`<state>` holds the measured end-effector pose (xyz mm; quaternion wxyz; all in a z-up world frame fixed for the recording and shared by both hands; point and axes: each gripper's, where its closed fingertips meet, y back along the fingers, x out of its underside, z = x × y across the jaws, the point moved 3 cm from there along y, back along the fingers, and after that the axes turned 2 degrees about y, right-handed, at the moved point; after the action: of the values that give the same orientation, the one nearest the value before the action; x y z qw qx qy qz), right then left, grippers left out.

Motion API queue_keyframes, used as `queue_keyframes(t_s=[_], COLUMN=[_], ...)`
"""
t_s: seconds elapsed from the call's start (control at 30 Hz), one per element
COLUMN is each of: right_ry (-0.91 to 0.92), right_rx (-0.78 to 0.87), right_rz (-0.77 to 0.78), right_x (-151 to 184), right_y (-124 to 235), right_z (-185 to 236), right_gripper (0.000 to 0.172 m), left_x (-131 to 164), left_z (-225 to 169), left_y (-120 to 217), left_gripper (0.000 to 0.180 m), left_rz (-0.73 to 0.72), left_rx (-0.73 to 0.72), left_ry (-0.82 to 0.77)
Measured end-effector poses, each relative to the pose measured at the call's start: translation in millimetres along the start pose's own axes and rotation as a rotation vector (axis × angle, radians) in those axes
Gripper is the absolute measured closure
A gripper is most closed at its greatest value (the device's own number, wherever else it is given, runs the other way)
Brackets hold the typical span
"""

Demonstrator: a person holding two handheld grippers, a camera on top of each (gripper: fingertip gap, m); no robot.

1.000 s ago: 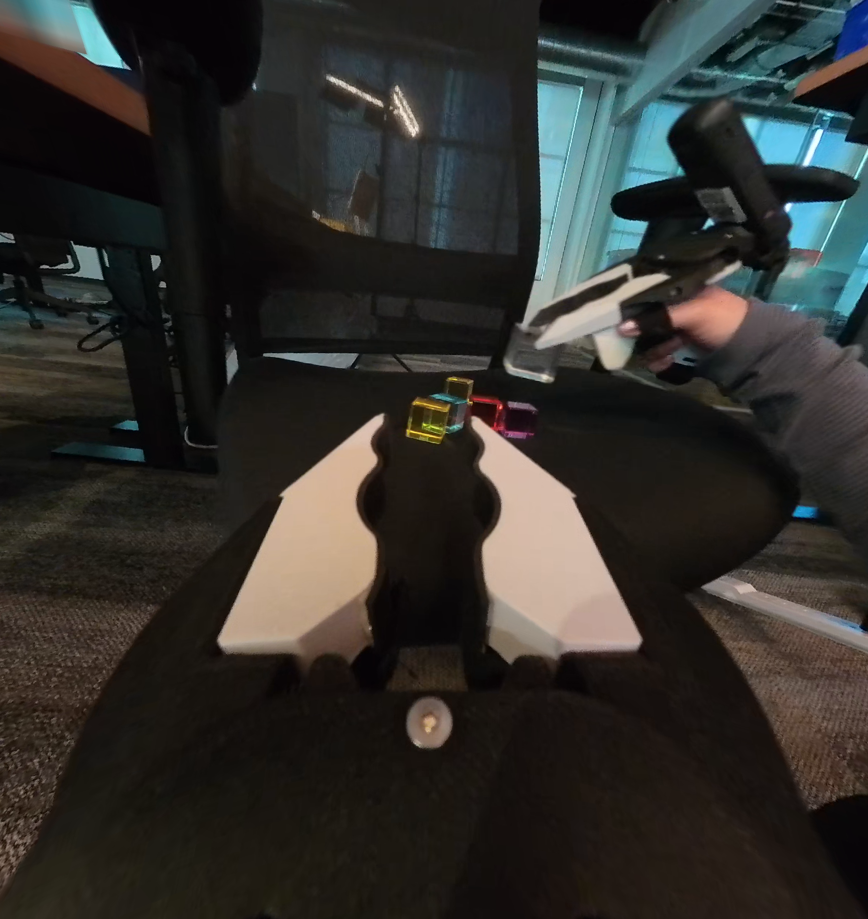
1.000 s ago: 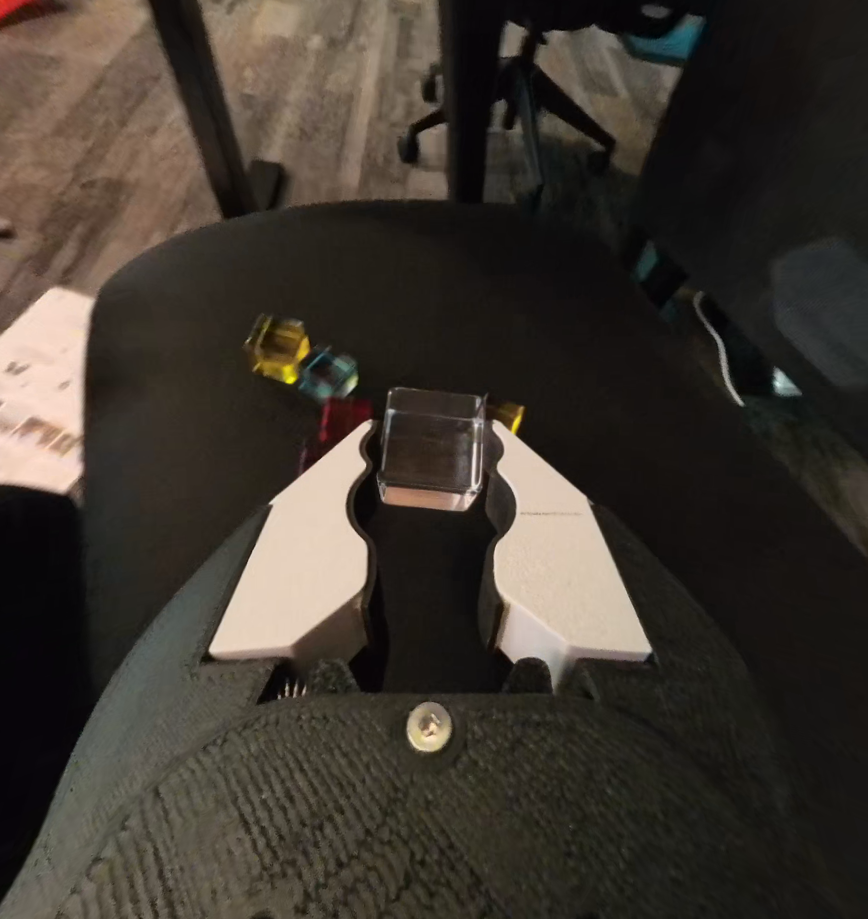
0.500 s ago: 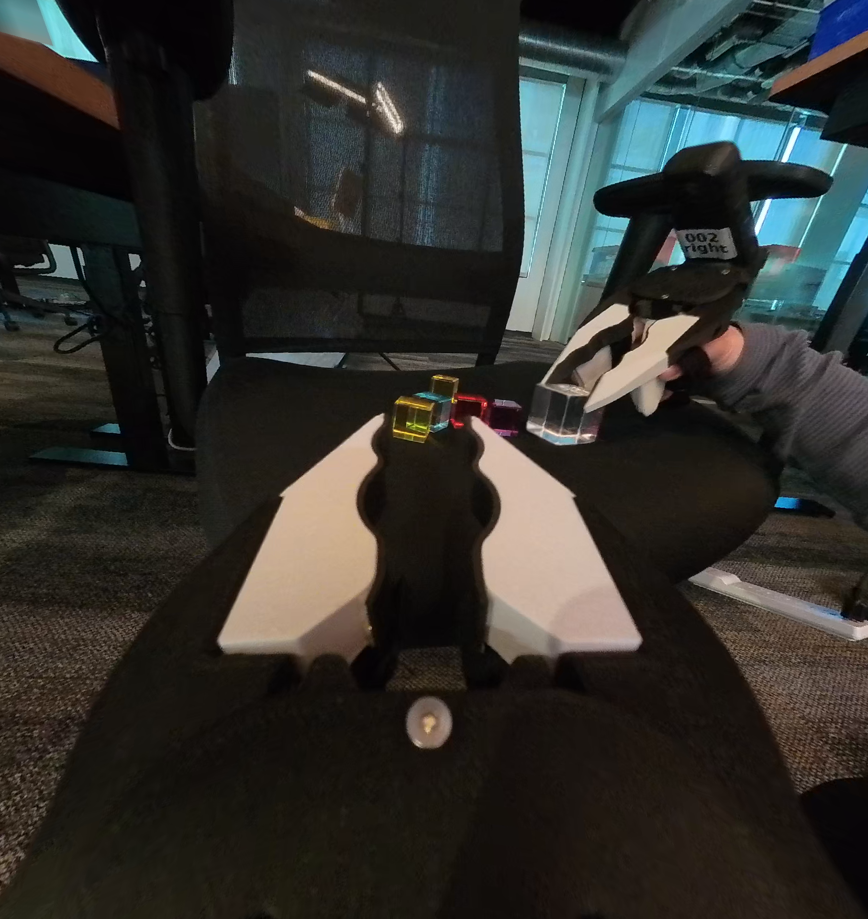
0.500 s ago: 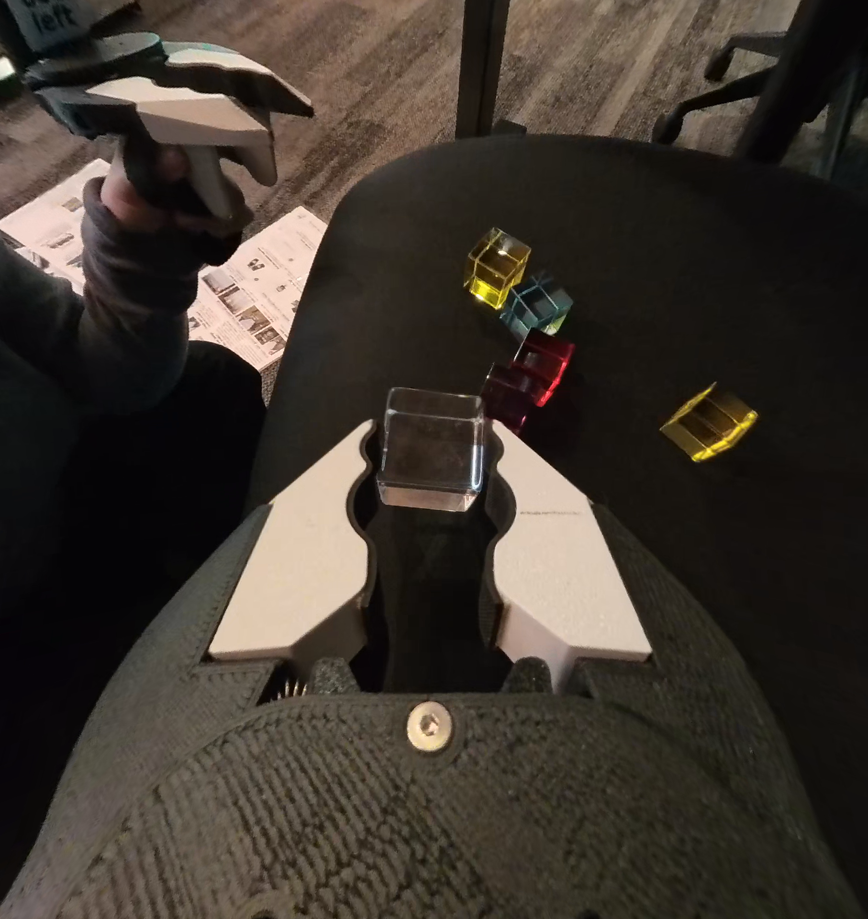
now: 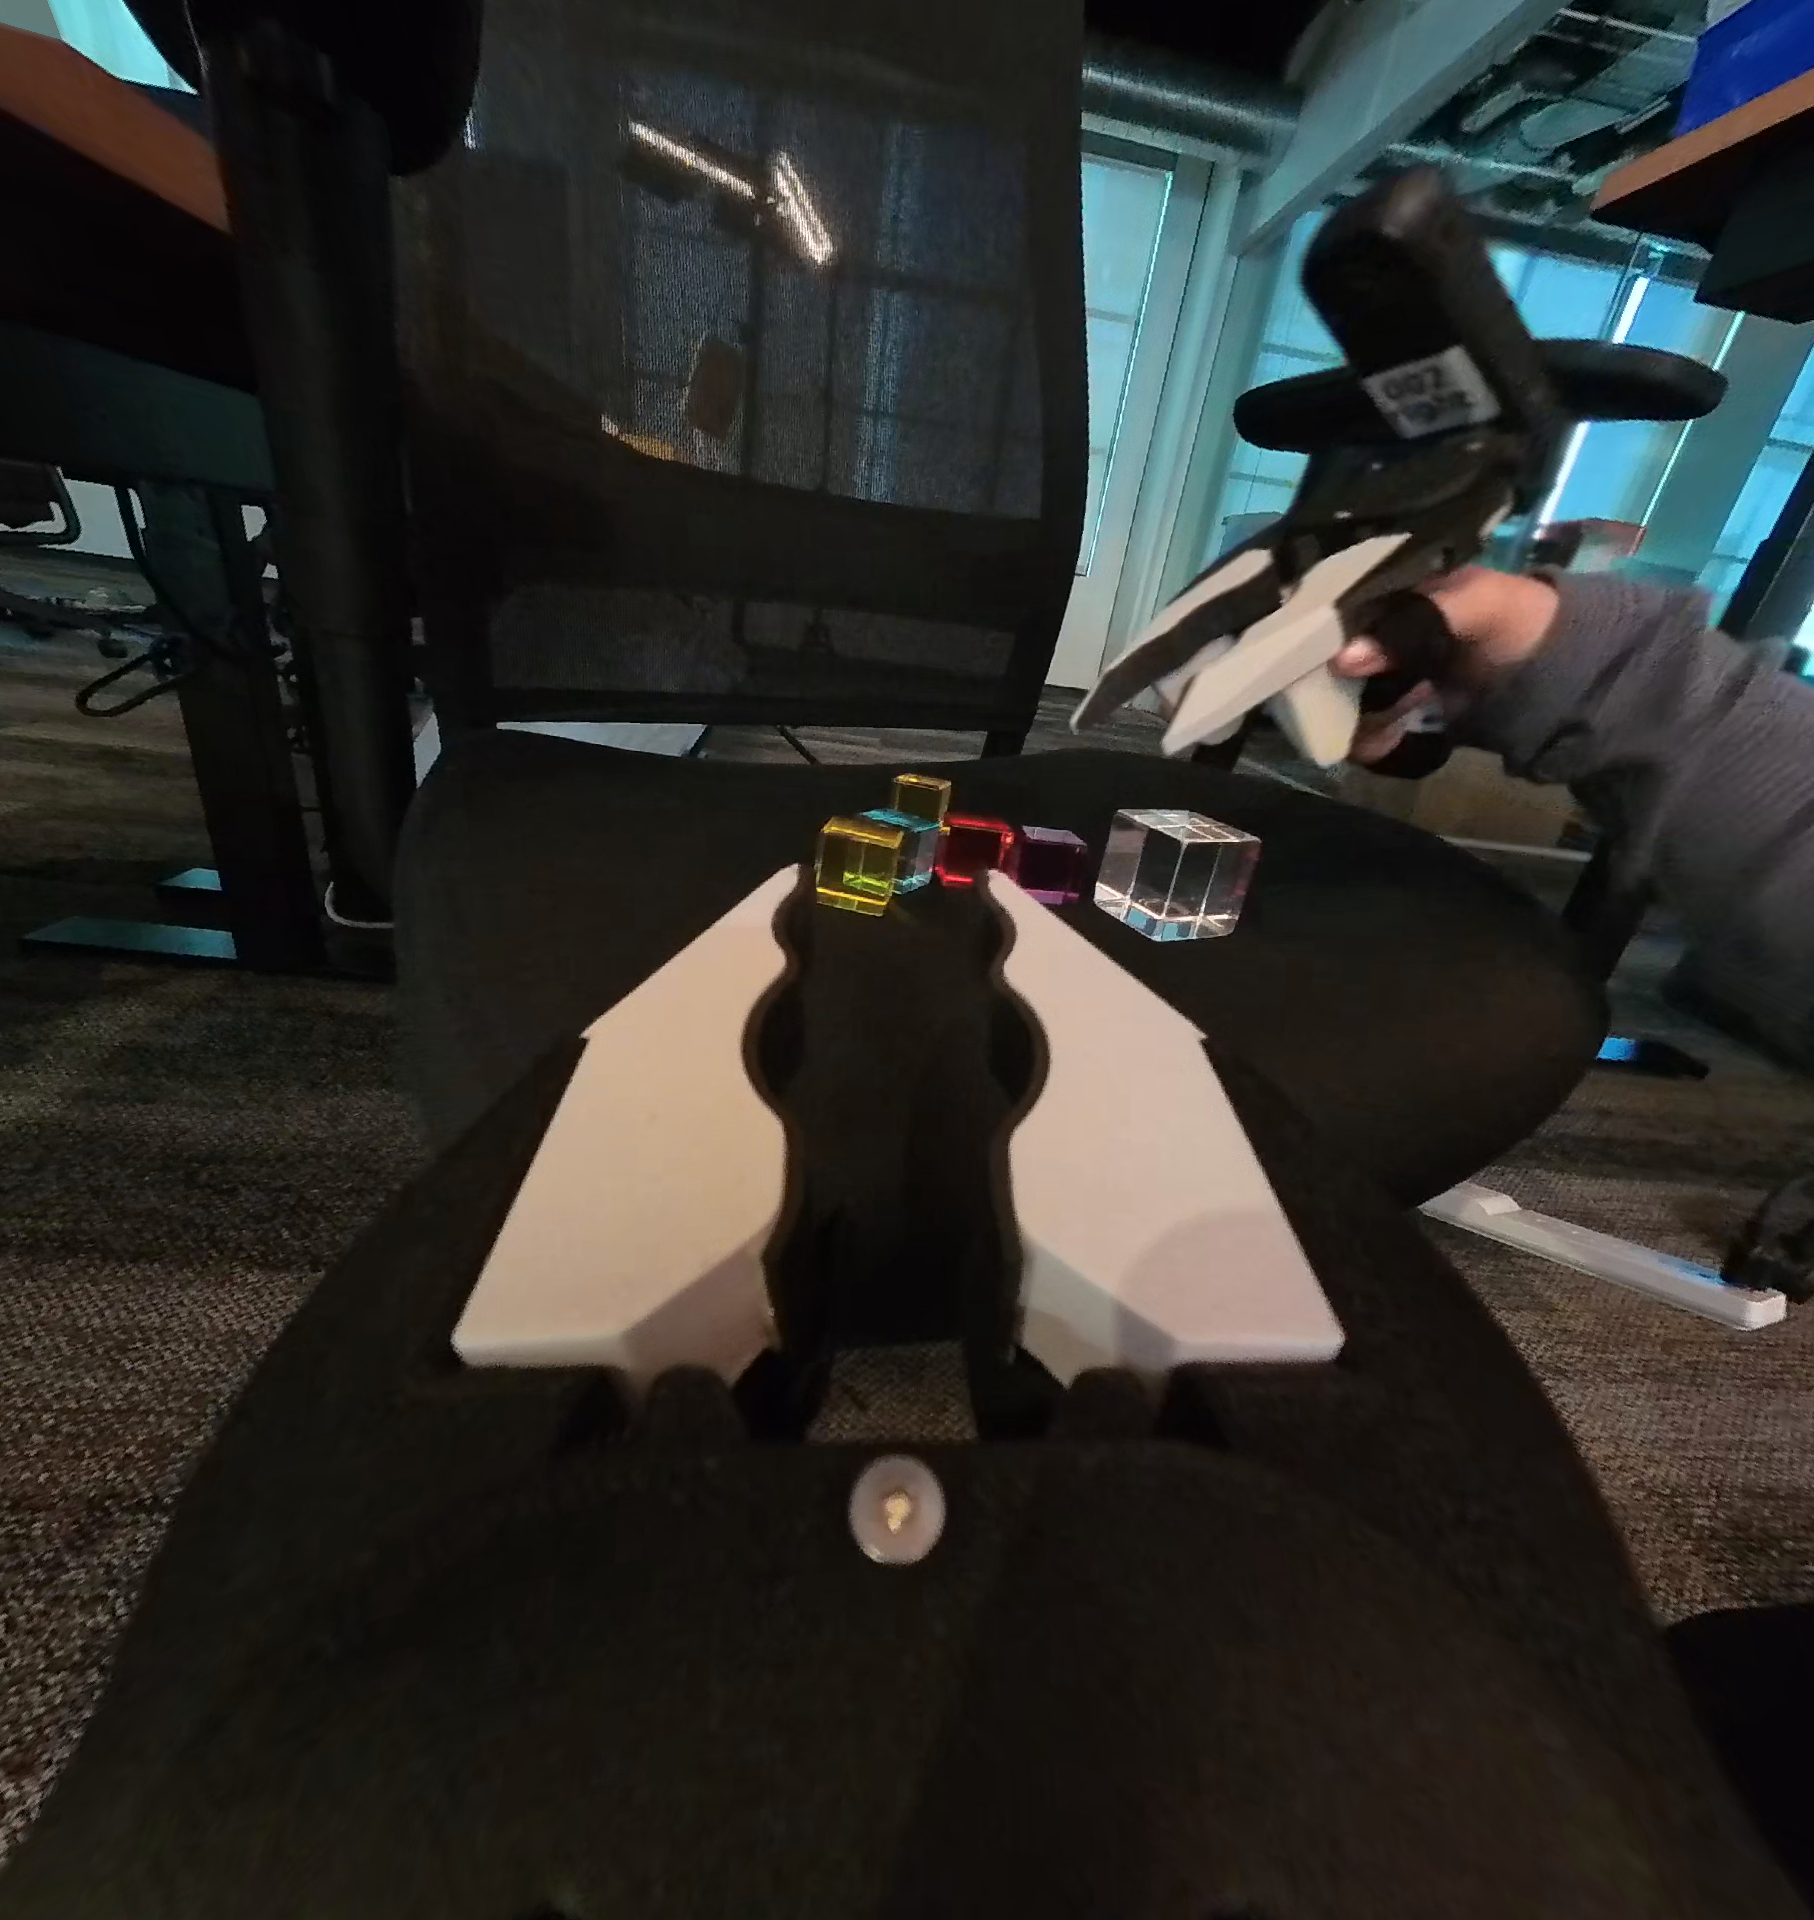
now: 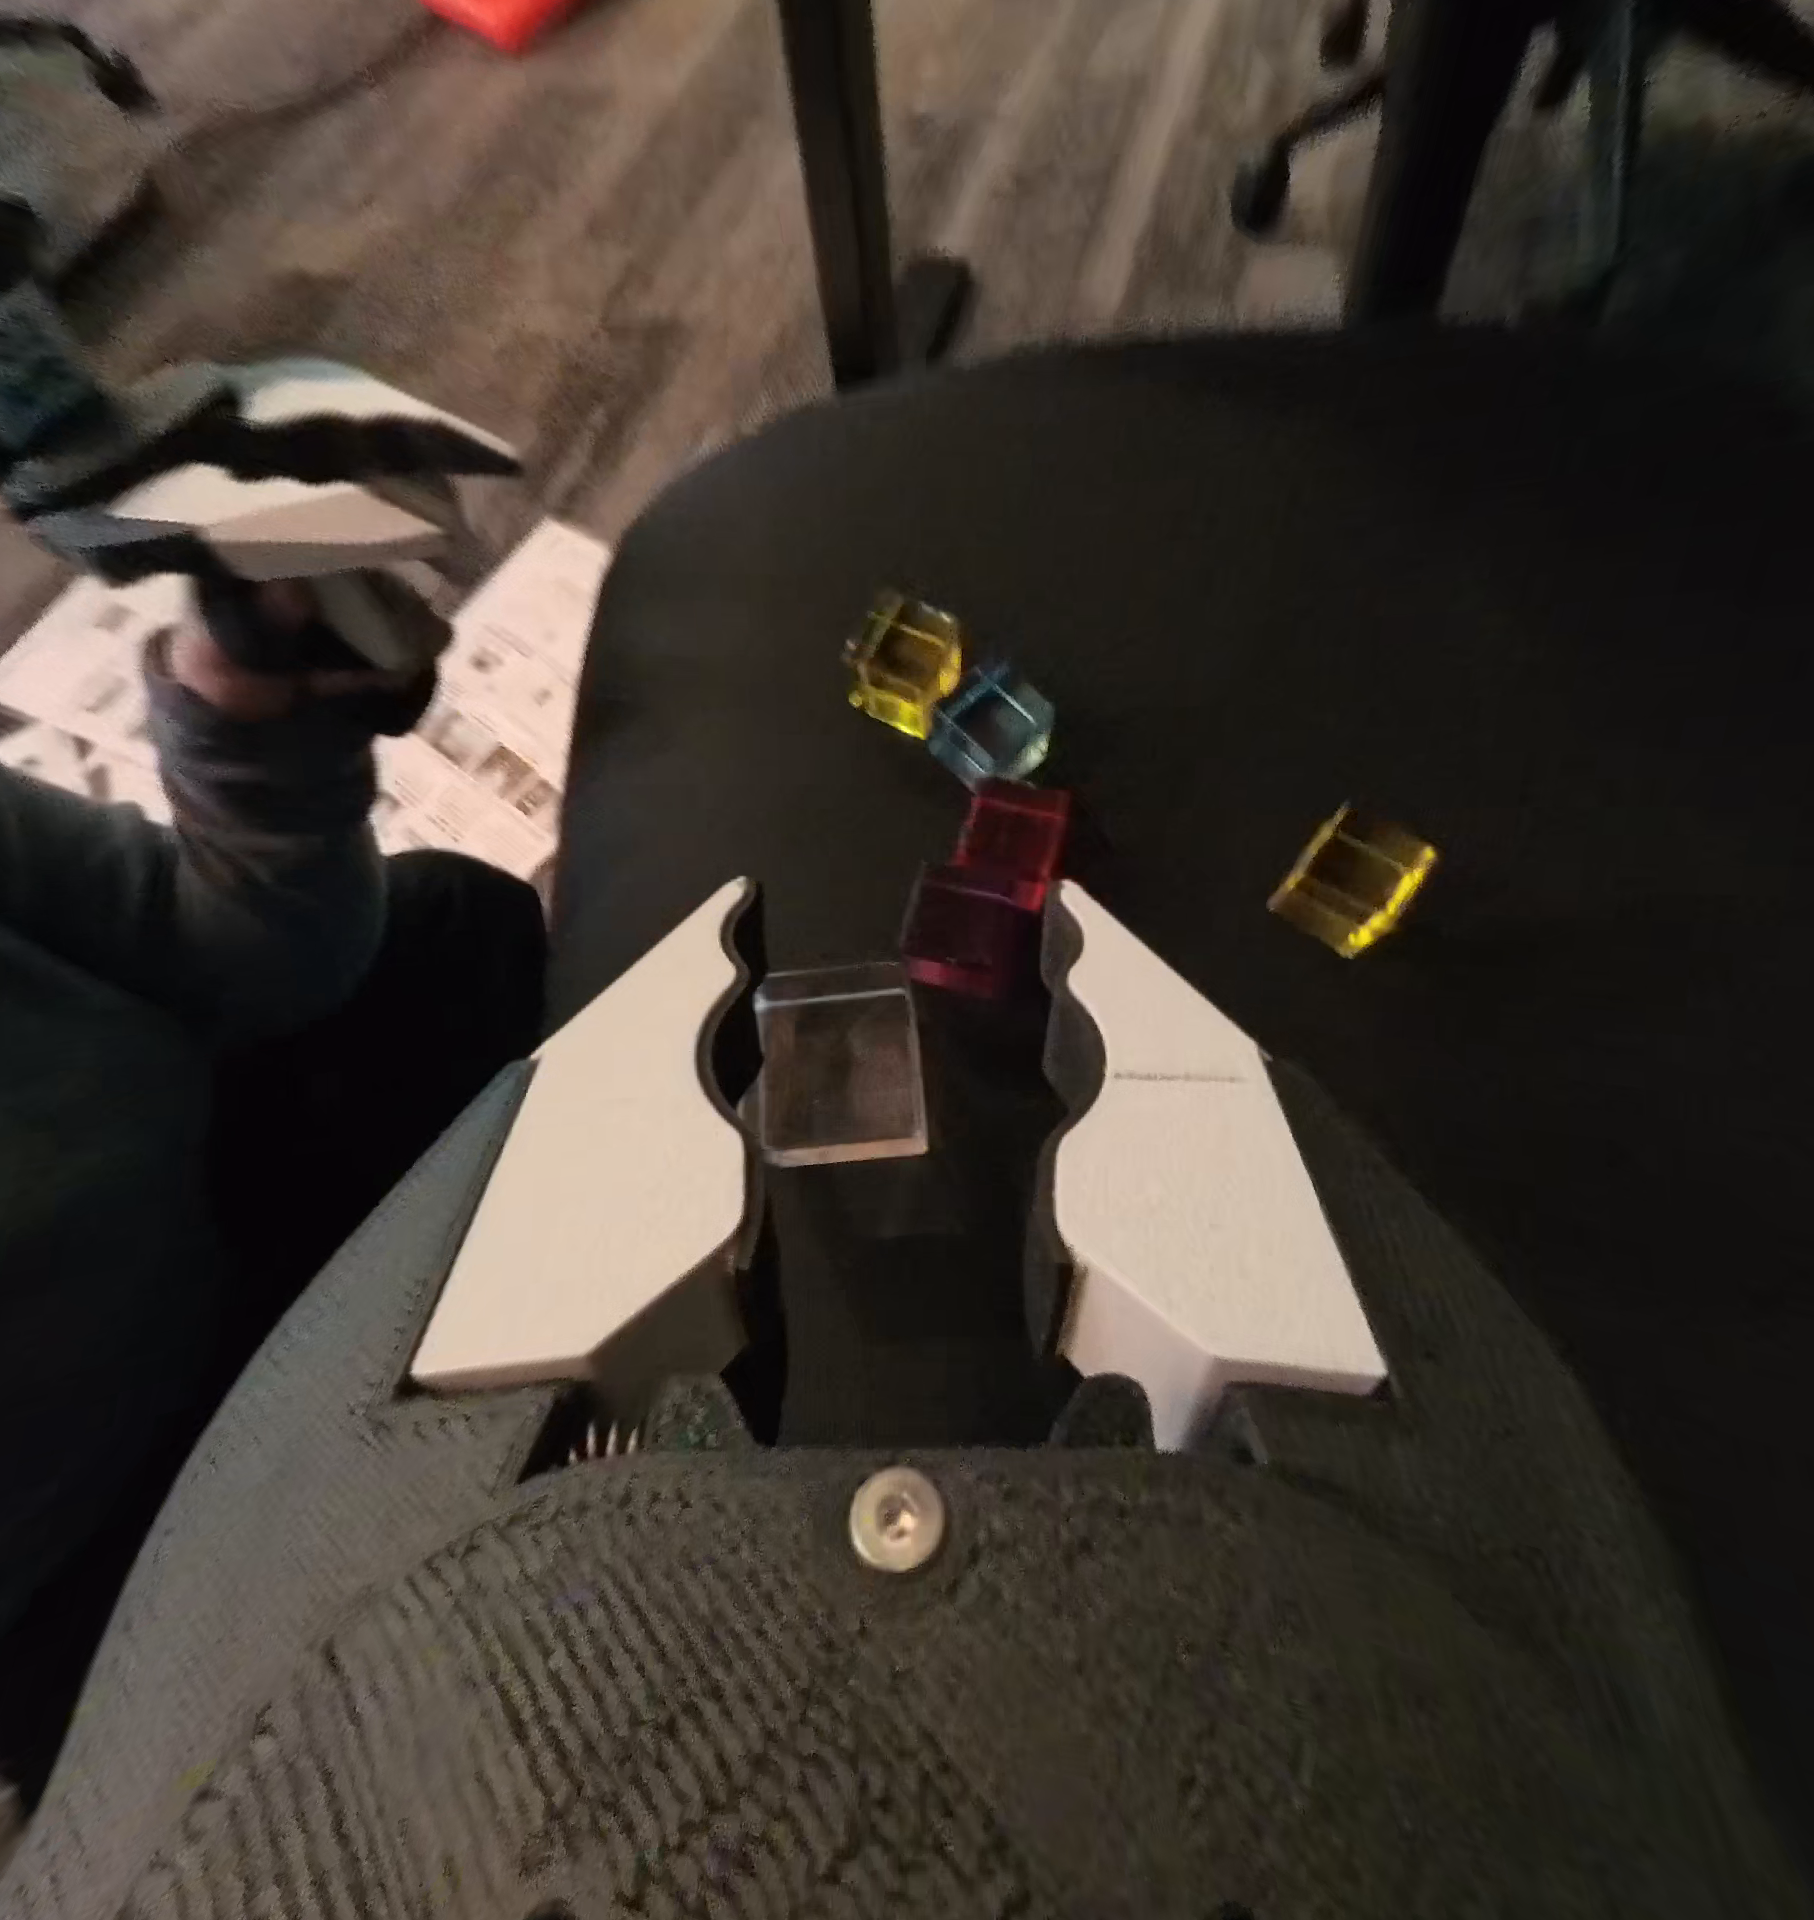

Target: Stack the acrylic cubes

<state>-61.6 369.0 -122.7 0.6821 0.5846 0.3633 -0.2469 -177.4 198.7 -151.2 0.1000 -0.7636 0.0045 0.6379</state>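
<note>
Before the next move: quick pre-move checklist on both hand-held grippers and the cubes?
1. Right hand-held gripper open, nothing gripped: ok.
2. Clear cube resting on the chair seat, free of the right fingers: ok; the left view shows the gripper raised above it.
3. Left hand-held gripper empty, jaws parted: ok.
4. Small cubes on the seat: near yellow cube, blue cube, red cube, purple cube in a row, far yellow cube apart: ok.
5. Cubes touching one another: cannot tell; right view blurred.
</note>
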Motion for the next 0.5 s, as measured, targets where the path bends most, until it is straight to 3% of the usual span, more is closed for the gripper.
queue_keyframes(t_s=[0.2, 0.37, 0.5], right_ry=[-0.051, -0.047, -0.037], right_rx=[0.074, 0.107, 0.09], right_rz=[0.411, 0.623, 0.69], right_x=[10.8, 14.7, 12.5], right_y=[-36.0, -48.6, -52.6], right_z=[-10.2, -16.0, -14.9], right_gripper=[0.12, 0.134, 0.146], left_x=[1.4, 2.2, 3.8], left_z=[-3.0, -11.3, -18.3], left_y=[-0.7, -2.6, -3.9], left_gripper=[0.15, 0.149, 0.145], left_rz=[0.006, 0.013, 0.025], left_rx=[0.004, 0.021, 0.032], left_ry=[-0.012, -0.031, -0.054])
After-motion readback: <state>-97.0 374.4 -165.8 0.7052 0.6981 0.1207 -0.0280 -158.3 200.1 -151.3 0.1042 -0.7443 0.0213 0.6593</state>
